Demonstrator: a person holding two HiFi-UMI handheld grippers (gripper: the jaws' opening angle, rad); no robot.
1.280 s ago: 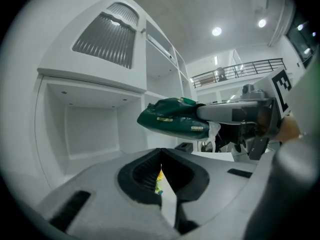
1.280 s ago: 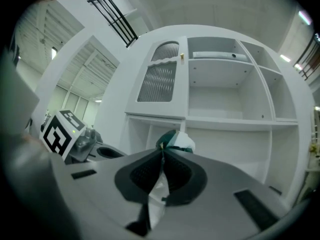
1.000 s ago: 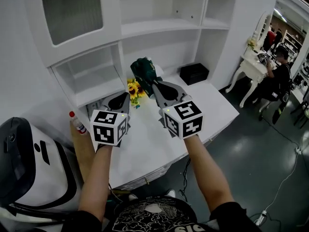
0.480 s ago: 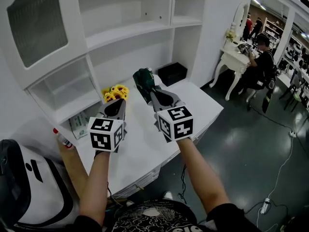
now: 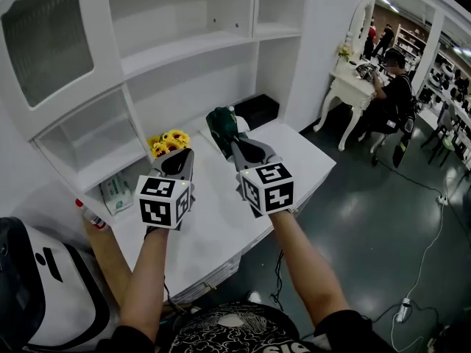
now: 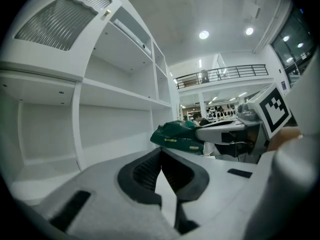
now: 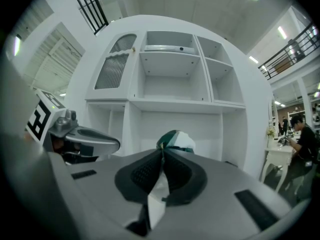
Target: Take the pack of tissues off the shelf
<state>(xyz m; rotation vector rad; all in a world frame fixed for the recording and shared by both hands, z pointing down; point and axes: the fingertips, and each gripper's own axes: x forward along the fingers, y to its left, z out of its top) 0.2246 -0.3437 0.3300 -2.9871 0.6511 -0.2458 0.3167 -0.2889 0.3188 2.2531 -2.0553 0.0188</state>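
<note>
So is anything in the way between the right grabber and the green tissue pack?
Nothing is. The jaws of the right gripper are shut on the green tissue pack, holding it up in front of the white shelves.

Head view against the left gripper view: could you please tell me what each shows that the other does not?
Only the head view: the sunflowers, the black box and a red-capped bottle. Only the left gripper view: the ceiling and its round lamps. Both: the green tissue pack pinched in the right gripper, and the white shelves.
</note>
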